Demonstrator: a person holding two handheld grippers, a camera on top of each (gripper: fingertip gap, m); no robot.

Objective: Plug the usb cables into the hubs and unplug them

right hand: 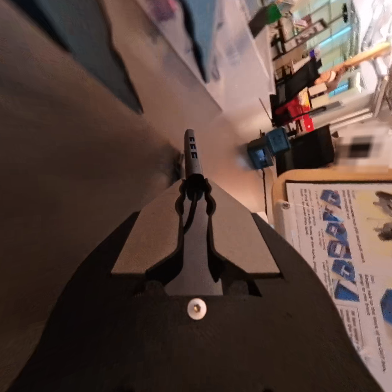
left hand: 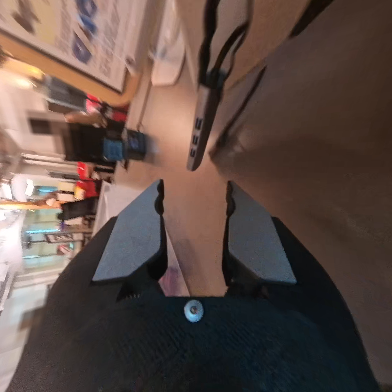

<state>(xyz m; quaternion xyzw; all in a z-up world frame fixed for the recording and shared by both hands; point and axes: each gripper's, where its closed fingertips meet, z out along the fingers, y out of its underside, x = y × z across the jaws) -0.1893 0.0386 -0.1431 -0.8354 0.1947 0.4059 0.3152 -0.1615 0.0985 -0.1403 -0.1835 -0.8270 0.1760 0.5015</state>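
Note:
A slim grey USB hub (left hand: 200,127) with several ports along one side hangs in the air just beyond my left gripper (left hand: 195,186), which is open and empty, its jaws wide apart. The right gripper's fingertips (left hand: 212,78) pinch the hub's far end, where the black cable (left hand: 222,42) leaves it. In the right wrist view, my right gripper (right hand: 194,182) is shut on the hub's cable end, and the grey hub (right hand: 192,152) sticks out forward past the tips. Its black cable (right hand: 189,212) runs back between the fingers. No plug shows in the ports.
A brown tabletop (left hand: 307,169) lies under both grippers. A blue and black box (right hand: 269,148) stands at the table's edge. A framed sheet with blue pictures (right hand: 339,244) lies on the table. Cluttered shelves (right hand: 297,95) stand beyond. Both views are motion-blurred. My right fingertips sit around 7 cm from my left ones.

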